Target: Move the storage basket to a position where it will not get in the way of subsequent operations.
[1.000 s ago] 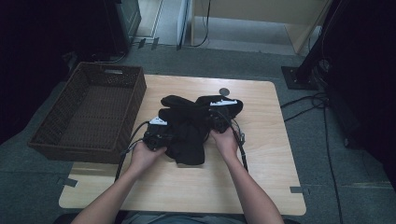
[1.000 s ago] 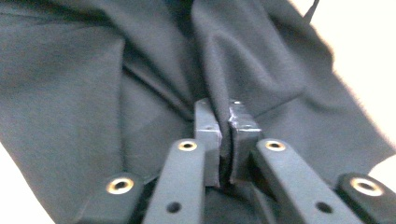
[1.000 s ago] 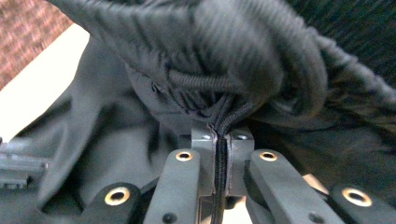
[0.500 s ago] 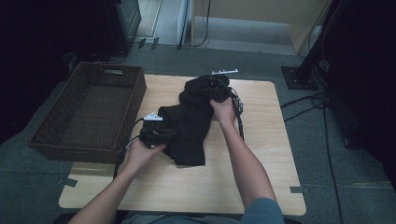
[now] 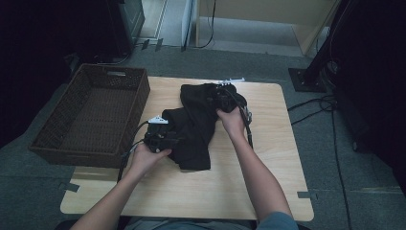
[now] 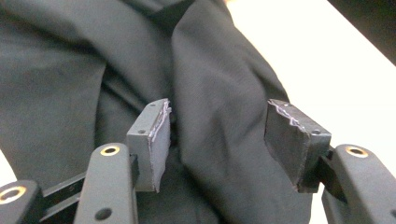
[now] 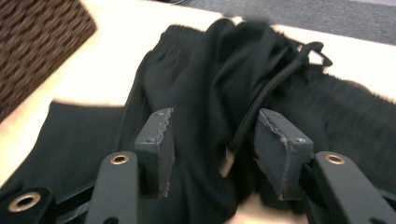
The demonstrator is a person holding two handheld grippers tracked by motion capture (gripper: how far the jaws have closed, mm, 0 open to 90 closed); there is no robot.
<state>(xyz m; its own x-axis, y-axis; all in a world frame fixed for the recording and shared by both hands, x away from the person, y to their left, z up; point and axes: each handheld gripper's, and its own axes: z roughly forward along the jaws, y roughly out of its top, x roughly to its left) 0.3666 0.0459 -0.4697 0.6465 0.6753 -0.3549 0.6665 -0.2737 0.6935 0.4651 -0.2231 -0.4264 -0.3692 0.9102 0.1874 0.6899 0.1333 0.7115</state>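
A black garment (image 5: 194, 129) lies crumpled along the middle of the wooden table (image 5: 268, 158), with a drawstring (image 7: 264, 98) trailing from its waistband. My left gripper (image 5: 178, 140) sits at the garment's left edge. Its jaws have just been opening and now stand wide, with a fold of the cloth (image 6: 224, 126) loose between the pads (image 6: 158, 140). My right gripper (image 5: 218, 95) is over the garment's far end. Its jaws have also just been opening, and the cloth and drawstring lie between them, not pinched.
A dark woven basket (image 5: 140, 103) stands at the table's left, its corner also in the right gripper view (image 7: 42, 42). Cables (image 5: 311, 112) run across the grey floor to the right. Bare tabletop lies near me and at the right.
The right hand has carried the garment's upper end away from me toward the far edge, stretching the bundle out. Both grippers' jaws have gone from shut to open.
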